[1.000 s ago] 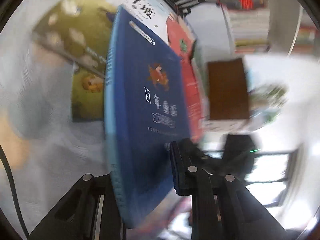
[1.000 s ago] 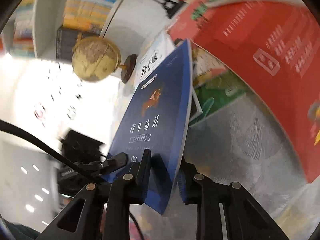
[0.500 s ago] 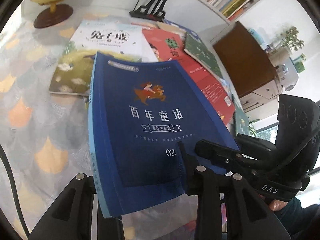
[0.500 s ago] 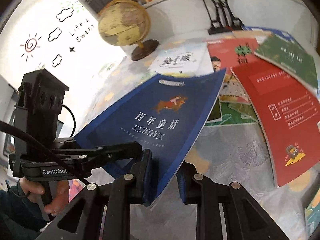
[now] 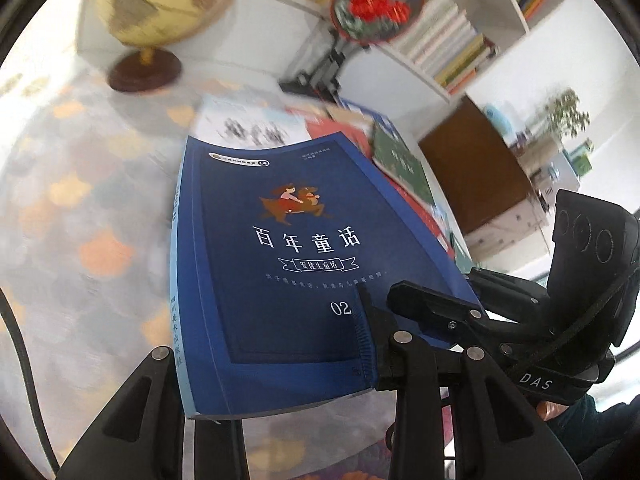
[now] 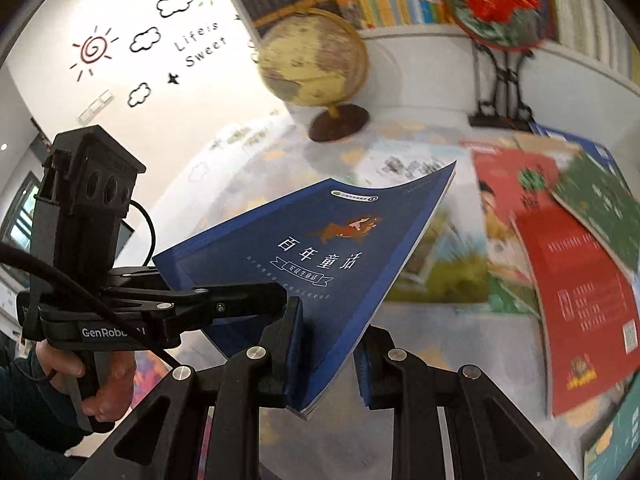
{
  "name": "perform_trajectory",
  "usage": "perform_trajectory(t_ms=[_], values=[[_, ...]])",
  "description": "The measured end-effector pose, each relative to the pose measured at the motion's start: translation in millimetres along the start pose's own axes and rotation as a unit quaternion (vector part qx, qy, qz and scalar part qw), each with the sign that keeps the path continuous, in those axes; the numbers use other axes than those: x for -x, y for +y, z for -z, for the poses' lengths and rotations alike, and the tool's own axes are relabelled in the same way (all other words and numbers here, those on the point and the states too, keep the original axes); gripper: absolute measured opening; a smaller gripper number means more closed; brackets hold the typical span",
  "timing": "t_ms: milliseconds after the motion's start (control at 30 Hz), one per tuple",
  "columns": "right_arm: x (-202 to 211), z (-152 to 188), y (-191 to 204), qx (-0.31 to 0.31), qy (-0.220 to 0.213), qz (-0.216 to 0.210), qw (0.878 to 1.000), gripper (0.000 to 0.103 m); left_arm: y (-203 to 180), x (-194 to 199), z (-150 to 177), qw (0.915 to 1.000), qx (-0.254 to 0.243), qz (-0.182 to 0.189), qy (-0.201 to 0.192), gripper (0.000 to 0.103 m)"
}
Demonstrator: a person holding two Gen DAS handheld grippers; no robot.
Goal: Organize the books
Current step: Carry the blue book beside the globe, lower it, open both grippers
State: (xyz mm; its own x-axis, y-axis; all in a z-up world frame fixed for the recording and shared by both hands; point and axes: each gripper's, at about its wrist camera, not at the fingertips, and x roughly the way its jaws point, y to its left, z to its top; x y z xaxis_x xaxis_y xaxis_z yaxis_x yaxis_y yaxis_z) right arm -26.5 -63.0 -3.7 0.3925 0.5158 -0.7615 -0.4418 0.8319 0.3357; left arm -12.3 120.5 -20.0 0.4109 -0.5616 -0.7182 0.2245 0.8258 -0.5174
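Observation:
A dark blue book (image 5: 288,240) with white title lettering hangs above the table, cover up and tilted. My right gripper (image 6: 326,360) is shut on its lower edge, one pad on the cover and one beneath. My left gripper (image 5: 264,340) has its jaws parted wider than the book is thick. The book's spine corner lies loosely and slantwise between them. In the right wrist view, the left gripper's upper finger (image 6: 240,292) reaches over that corner of the blue book (image 6: 320,248). The right gripper's finger (image 5: 432,304) shows at the book's right corner.
Below, a patterned tablecloth (image 5: 80,220) carries several scattered books, among them a red book (image 6: 576,280) and a green book (image 6: 600,200). A globe (image 6: 316,56) and a round floral ornament on a black stand (image 6: 500,8) stand at the back, before bookshelves (image 5: 452,48). A brown cabinet (image 5: 476,172) stands beyond.
The blue book has turned from edge-on to cover-up and risen with both grippers. The left jaws have spread apart and no longer pinch it; the right grip is unchanged.

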Motion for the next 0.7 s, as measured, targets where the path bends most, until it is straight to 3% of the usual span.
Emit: perform_trajectory(t_ms=[333,567,700], values=[[-58.4,-75.9,93.3,0.064,-0.023,-0.055,0.996,0.025,88.5,82.6,-34.9,0.9938,0.026,-0.065,-0.086,0.031],[-134.0,-113.1,138.4,0.072,-0.001,-0.082,0.994,0.025,162.5,94.2,-48.3,0.9884,0.061,-0.089,-0.107,0.032],[-167.1,-117.3,152.8,0.072,0.014,-0.078,0.994,0.025,197.2,88.3,-49.6,0.9876,0.073,-0.093,-0.104,0.032]])
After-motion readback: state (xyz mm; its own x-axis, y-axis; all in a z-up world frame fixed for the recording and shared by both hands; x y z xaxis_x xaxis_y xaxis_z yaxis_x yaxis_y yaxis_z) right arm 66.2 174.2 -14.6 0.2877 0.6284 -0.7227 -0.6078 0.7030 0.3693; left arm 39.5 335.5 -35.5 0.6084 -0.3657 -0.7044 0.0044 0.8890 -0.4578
